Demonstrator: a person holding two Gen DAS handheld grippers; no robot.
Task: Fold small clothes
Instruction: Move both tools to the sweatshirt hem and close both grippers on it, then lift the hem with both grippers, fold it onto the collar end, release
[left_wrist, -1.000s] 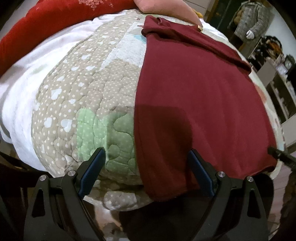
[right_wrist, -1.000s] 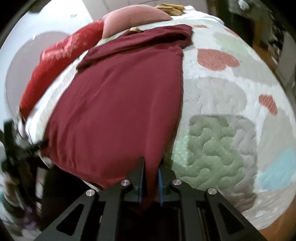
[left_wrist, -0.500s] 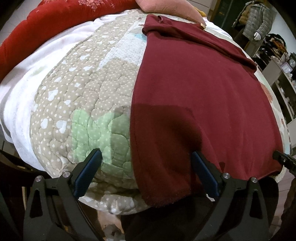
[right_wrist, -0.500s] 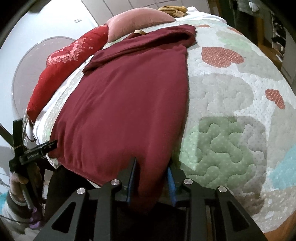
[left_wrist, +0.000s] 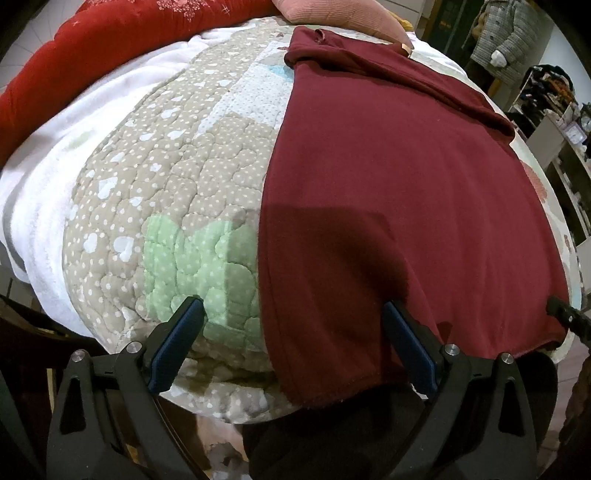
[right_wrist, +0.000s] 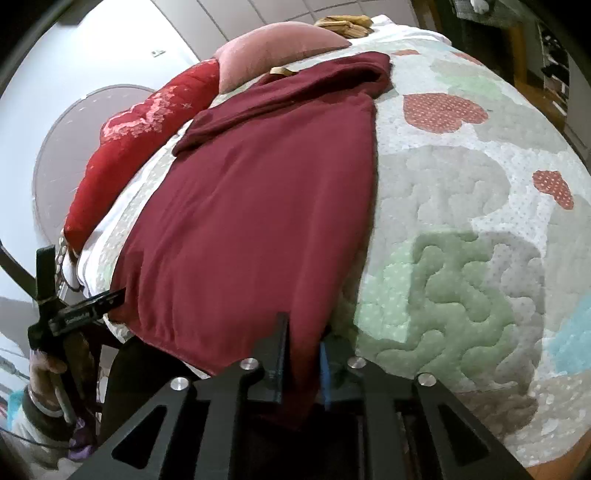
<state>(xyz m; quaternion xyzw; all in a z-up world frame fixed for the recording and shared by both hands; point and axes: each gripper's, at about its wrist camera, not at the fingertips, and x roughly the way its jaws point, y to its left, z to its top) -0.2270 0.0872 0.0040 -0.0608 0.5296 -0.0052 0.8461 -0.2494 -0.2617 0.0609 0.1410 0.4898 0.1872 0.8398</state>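
A maroon garment (left_wrist: 388, 177) lies flat on the quilted bed cover (left_wrist: 177, 192), its sleeves folded across the far end and its hem hanging over the near edge. My left gripper (left_wrist: 291, 303) stands open wide above the hem's left corner; its right finger (left_wrist: 406, 343) is over the cloth and its left finger (left_wrist: 177, 339) is over the quilt. In the right wrist view the garment (right_wrist: 258, 206) reaches down to my right gripper (right_wrist: 303, 332), whose jaws are closing with the hem's right corner pinched between them.
A red cushion (left_wrist: 110, 48) and a pink pillow (right_wrist: 273, 48) lie at the head of the bed, with a white blanket (left_wrist: 55, 177) along the left side. Shelves (left_wrist: 554, 122) and a hanging coat (left_wrist: 506, 33) stand to the right. A hand (right_wrist: 48, 373) holds the left gripper.
The left jaws spread a little wider. The right jaws parted slightly around the hem, then narrowed on it again. Both hands stayed where they were.
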